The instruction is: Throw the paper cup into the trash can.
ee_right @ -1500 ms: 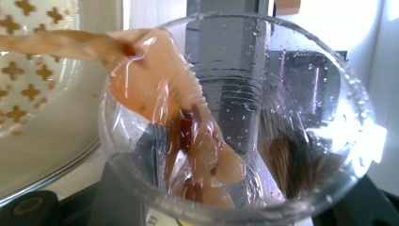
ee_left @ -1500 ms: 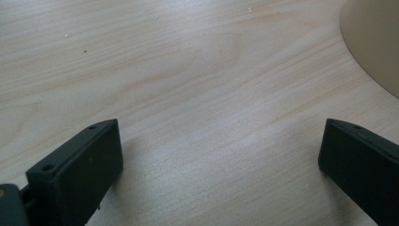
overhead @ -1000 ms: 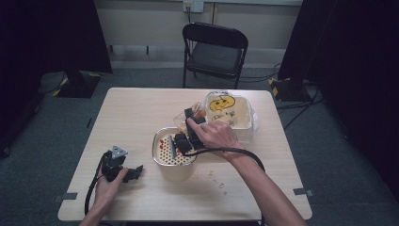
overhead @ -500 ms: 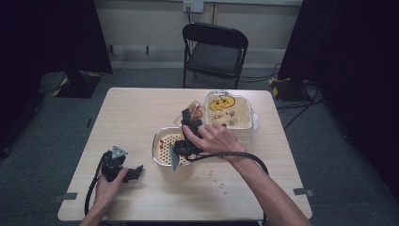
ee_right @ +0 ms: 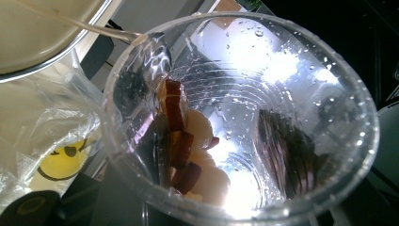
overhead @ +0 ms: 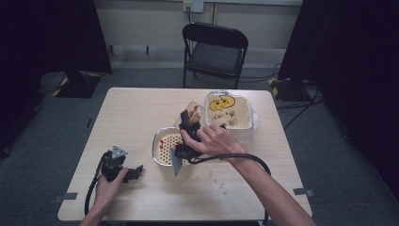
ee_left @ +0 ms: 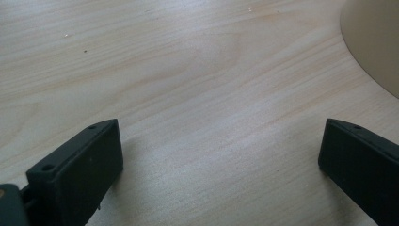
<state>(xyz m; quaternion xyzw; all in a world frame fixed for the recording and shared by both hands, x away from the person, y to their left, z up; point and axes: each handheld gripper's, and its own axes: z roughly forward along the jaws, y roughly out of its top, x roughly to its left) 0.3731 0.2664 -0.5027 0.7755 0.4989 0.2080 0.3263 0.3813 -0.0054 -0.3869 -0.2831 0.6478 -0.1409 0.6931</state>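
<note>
The right gripper [overhead: 188,123] hangs over the far rim of the round bowl [overhead: 162,162], its jaws drawn in tight around a clear plastic cup [overhead: 189,113]. The cup is tipped with its mouth toward the bowl, which looks like a pour. In the right gripper view, brown and pale pieces of food [ee_right: 181,136] cling to the wet wall of the cup [ee_right: 244,117] and have not yet slid out, so the tilt probably needs to go steeper. The bowl, with its red-dotted inside, sits near the middle of the table [overhead: 141,108], placed directly under the cup to catch what falls. Just beyond the bowl stands a square container [overhead: 235,123] in a clear bag marked with a yellow face.

Left of the bowl and nearer the person, the left gripper [overhead: 134,172] rests on the table, its jaws spread wide and holding nothing, kept clear of the pour. The left gripper view shows the bowl's pale wall [ee_left: 371,42] just ahead.
</note>
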